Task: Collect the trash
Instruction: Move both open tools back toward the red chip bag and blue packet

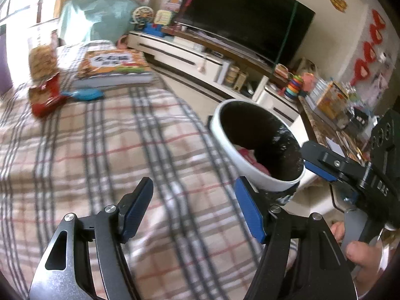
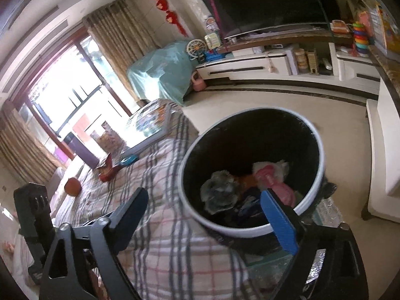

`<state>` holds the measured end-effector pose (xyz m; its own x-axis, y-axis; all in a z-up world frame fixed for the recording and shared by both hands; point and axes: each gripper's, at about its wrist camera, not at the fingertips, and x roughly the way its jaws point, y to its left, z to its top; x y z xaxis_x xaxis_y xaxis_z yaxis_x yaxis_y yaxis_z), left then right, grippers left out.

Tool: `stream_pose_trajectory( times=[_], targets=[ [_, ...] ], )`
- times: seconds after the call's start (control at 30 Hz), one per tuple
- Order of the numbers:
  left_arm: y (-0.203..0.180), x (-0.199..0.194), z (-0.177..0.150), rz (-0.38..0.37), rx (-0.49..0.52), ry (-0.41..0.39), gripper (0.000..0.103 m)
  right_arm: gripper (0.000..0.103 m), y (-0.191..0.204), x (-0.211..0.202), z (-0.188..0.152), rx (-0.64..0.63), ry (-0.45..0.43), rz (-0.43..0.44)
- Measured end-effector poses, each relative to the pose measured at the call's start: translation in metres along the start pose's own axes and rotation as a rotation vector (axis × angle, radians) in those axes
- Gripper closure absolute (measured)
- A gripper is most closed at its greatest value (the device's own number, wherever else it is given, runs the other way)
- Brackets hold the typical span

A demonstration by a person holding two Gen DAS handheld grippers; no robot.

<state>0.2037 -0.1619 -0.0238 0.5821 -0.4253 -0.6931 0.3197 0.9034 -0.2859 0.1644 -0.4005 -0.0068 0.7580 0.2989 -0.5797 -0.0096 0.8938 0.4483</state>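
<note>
A white trash bin (image 1: 240,155) with a black liner stands beside the plaid-covered surface (image 1: 100,145); it also shows in the right wrist view (image 2: 250,231). Inside lie crumpled grey, orange and pink trash (image 2: 271,180). A red snack wrapper (image 1: 46,97) and a blue wrapper (image 1: 83,94) lie far back on the plaid cloth. My left gripper (image 1: 193,211) is open and empty above the cloth. My right gripper (image 2: 208,221) is open and empty over the bin's near rim; it also shows at the right of the left wrist view (image 1: 322,165).
A thick book (image 1: 112,66) and a snack jar (image 1: 41,57) sit at the far end of the cloth. An orange ball (image 2: 72,186) lies on it too. A TV (image 1: 247,17) on a white cabinet (image 1: 190,57) stands across the floor.
</note>
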Motion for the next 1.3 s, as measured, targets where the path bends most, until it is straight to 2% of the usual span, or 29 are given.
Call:
stream_pose_trajectory(
  times=[0.73, 1.3],
  targets=[
    [0.099, -0.044, -0.034, 0.124, -0.170, -0.026, 0.030, 0.004, 0.088, 0.035, -0.047, -0.136, 0.104, 0.092],
    [0.140, -0.056, -0.039, 0.189, -0.222, -0.028, 0.029, 0.002, 0.120, 0.073, -0.056, -0.188, 0.166, 0.118]
  ],
)
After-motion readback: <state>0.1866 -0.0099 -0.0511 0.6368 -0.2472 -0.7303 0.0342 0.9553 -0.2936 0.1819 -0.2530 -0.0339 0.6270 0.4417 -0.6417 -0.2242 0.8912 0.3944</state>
